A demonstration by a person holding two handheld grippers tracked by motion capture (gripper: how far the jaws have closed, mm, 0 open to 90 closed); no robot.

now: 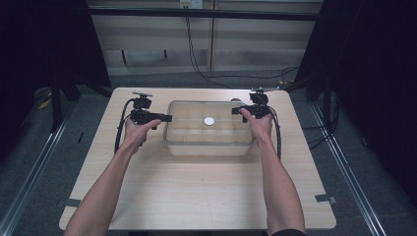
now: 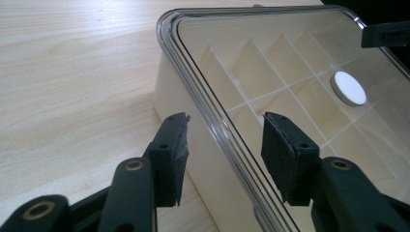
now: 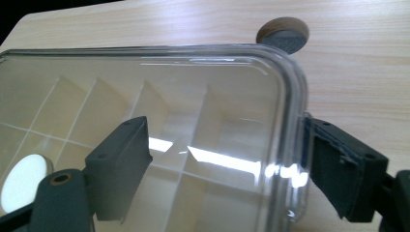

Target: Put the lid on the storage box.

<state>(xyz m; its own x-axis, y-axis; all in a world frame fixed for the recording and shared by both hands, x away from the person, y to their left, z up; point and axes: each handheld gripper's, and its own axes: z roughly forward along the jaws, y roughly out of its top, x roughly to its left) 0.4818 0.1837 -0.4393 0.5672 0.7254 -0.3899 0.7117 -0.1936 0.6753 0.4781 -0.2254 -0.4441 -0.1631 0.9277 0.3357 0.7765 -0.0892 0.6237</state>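
A clear compartment box with a clear lid stands on the far middle of the wooden table. A white round disc lies near its centre; I cannot tell whether it is on the lid or under it. My left gripper is at the box's left side, open, its jaws astride the lid's rim with a gap on each side. My right gripper is at the right side, open, one jaw over the lid and the other against the rim's outer edge.
A small round brown-and-grey piece lies on the table just behind the box's far right corner. The other gripper's jaw shows across the lid. Cables run over the floor beyond the table.
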